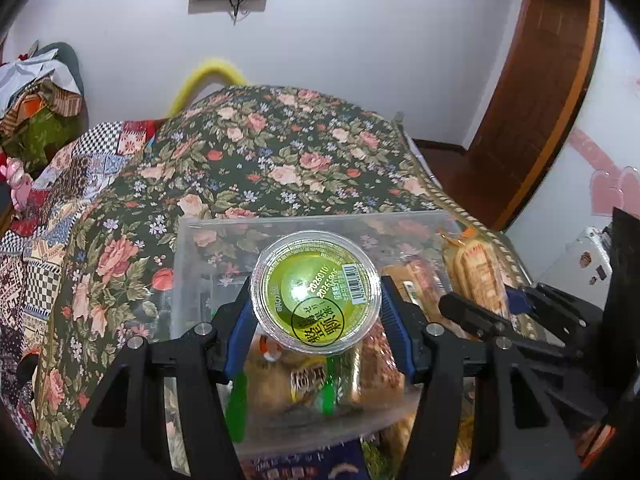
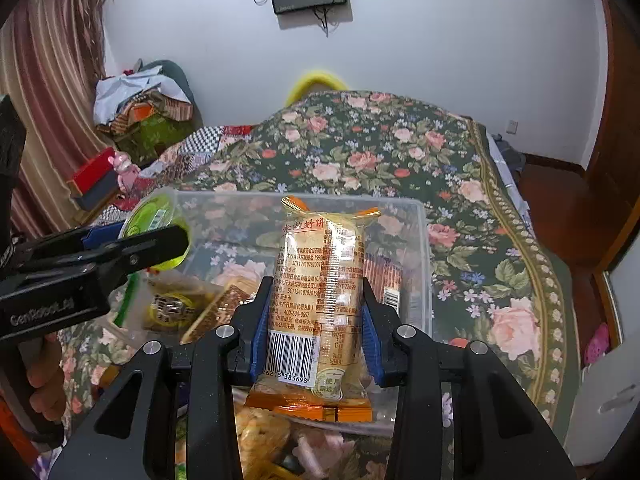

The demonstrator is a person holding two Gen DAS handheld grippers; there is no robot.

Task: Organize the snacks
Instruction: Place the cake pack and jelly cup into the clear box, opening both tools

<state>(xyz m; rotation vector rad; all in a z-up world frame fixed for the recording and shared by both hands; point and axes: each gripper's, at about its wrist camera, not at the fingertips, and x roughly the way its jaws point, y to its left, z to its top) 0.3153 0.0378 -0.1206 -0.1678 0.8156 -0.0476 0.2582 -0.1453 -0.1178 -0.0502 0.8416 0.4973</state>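
My left gripper (image 1: 316, 300) is shut on a green jelly cup (image 1: 316, 290) with a clear rim and foil lid, held above a clear plastic bin (image 1: 188, 264). In the right wrist view the same cup (image 2: 154, 216) shows at the left, held over the bin's left corner. My right gripper (image 2: 316, 308) is shut on a rice cracker pack (image 2: 320, 272) in clear and orange wrap, held upright over the bin (image 2: 424, 264). That pack (image 1: 478, 276) shows at the right of the left wrist view, between the right gripper's fingers (image 1: 468, 312). Several wrapped snacks (image 1: 304, 380) lie in the bin.
The bin rests on a bed under a floral cover (image 2: 400, 152). More loose snacks (image 2: 260, 436) lie near the bin's near side. A pile of clothes and boxes (image 2: 140, 116) sits left of the bed. A wooden door (image 1: 540, 80) is at the right.
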